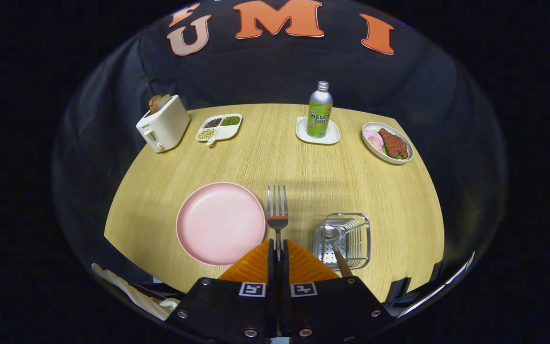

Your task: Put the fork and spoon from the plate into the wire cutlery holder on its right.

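My gripper (278, 249) is shut on the handle of a metal fork (277, 209), whose tines point away from me, raised above the wooden table. The pink plate (220, 222) lies just left of the fork and beside the fingers, with nothing on it. The wire cutlery holder (346, 234) stands just right of the fingers. The spoon (332, 237) rests inside it, bowl toward the holder's left side and handle slanting toward me.
Along the table's (303, 167) far edge stand a white toaster (163, 125) with toast, a divided dish (219, 127) of beans, a soda bottle (320, 111) on a white coaster, and an oval plate (387, 142) of food.
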`<state>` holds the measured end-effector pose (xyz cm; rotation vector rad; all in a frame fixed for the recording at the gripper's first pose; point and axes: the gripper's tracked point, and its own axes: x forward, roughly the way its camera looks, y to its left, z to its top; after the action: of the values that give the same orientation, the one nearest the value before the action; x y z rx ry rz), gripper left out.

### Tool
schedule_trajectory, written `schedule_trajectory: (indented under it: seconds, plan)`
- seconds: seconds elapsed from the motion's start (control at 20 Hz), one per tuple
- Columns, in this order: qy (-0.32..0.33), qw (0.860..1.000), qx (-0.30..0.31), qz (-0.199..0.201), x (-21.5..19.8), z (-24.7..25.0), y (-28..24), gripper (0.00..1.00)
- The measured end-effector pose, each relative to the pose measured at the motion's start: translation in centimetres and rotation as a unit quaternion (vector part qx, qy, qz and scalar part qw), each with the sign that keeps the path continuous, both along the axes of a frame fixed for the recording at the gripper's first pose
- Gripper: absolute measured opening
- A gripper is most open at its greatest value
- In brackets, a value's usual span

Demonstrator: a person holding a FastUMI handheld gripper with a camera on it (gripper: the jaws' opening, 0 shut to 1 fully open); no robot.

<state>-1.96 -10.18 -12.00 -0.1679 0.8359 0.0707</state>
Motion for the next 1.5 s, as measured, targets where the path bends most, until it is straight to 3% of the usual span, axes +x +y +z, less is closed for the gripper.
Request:
schedule_trajectory:
  seconds: [0.45,0.65,1.05,1.5]
  plan:
    - [0.039,0.997,-0.064,-0.011,-1.4,2.1,-6.1,0.05]
    - [0.087,0.993,-0.074,-0.01,-1.8,1.3,-7.2,0.05]
    - [0.191,0.976,-0.104,0.002,-1.2,-1.4,-9.0,0.05]
    - [0.26,0.954,-0.145,0.028,0.2,-4.0,-8.7,0.05]
